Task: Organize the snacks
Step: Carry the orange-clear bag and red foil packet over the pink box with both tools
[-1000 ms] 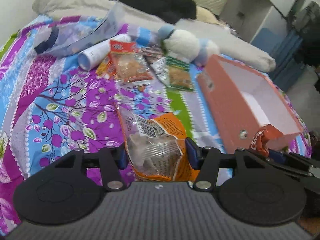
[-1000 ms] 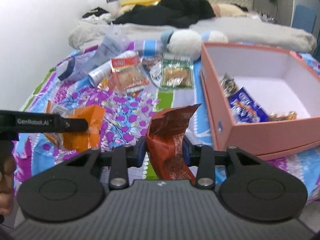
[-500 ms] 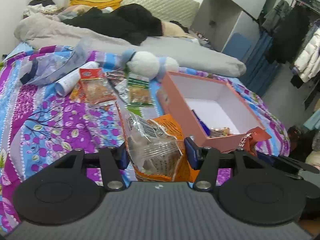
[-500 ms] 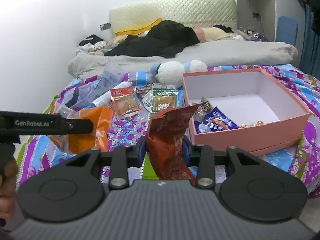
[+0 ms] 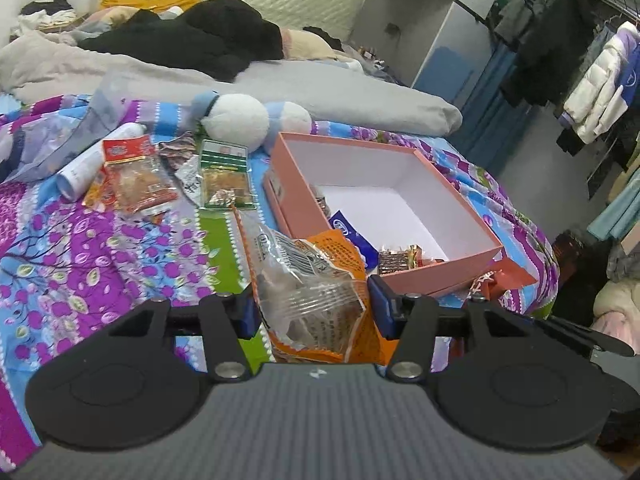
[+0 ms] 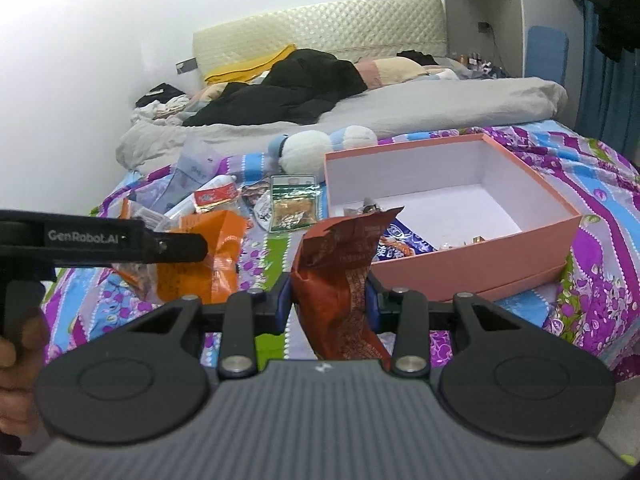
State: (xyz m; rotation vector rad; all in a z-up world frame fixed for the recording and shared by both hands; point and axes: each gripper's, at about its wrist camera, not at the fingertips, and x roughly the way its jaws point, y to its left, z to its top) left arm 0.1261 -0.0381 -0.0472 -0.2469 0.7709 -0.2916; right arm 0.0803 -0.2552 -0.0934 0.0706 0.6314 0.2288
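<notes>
My left gripper (image 5: 312, 308) is shut on an orange and clear snack bag (image 5: 316, 288), held above the bedspread just left of the pink box (image 5: 472, 216). My right gripper (image 6: 328, 304) is shut on a crumpled red-brown snack bag (image 6: 340, 264), raised in front of the same pink box (image 6: 532, 240). The box holds a blue packet (image 6: 400, 246) and small wrapped sweets (image 5: 400, 256). In the right wrist view the left gripper (image 6: 176, 246) shows from the side with the orange bag (image 6: 208, 260). More snack packs, one red (image 5: 136, 176) and one green (image 5: 226, 176), lie on the bed.
A white and blue plush toy (image 5: 248, 118) lies behind the box. A white tube (image 5: 92, 162) and a clear plastic bag (image 5: 52, 140) sit at the left. Grey bedding (image 5: 320, 88) and black clothes (image 5: 208, 36) fill the far bed. A clothes rack (image 5: 580, 60) stands right.
Both grippers have risen and pulled back with their bags, so more of the bed and the whole box interior now show. Neither grip has changed.
</notes>
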